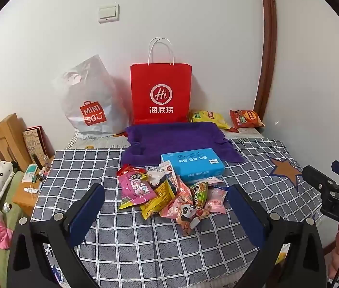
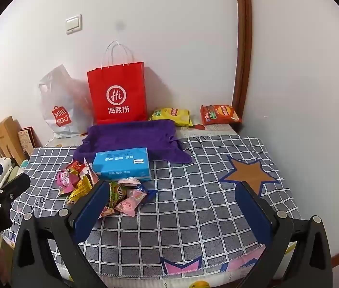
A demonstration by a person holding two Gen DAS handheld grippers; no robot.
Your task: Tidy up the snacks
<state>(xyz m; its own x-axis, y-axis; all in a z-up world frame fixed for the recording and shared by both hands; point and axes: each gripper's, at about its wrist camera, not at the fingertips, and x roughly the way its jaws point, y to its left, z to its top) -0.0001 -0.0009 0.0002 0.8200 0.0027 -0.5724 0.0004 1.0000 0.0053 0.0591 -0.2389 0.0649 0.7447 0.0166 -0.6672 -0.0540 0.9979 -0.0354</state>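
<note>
Snack pile (image 1: pixel 169 192) sits w/in left tongs (image 1: pixel 167 206) gap, beside right tongs (image 2: pixel 173 206); both spread, empty. Pile's axis unclear.

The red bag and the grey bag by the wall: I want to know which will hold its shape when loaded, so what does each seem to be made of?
The red bag looks like stiff matte paper: flat faces, crisp edges, thin white cord handles, standing upright. The grey bag looks like thin glossy plastic film: crinkled, shiny, slumped, with a cut-out handle hole.

snack pile (image 1: pixel 169 194) before tissue pack (image 1: pixel 192 165), paper bag (image 1: pixel 161 93) behind
</note>
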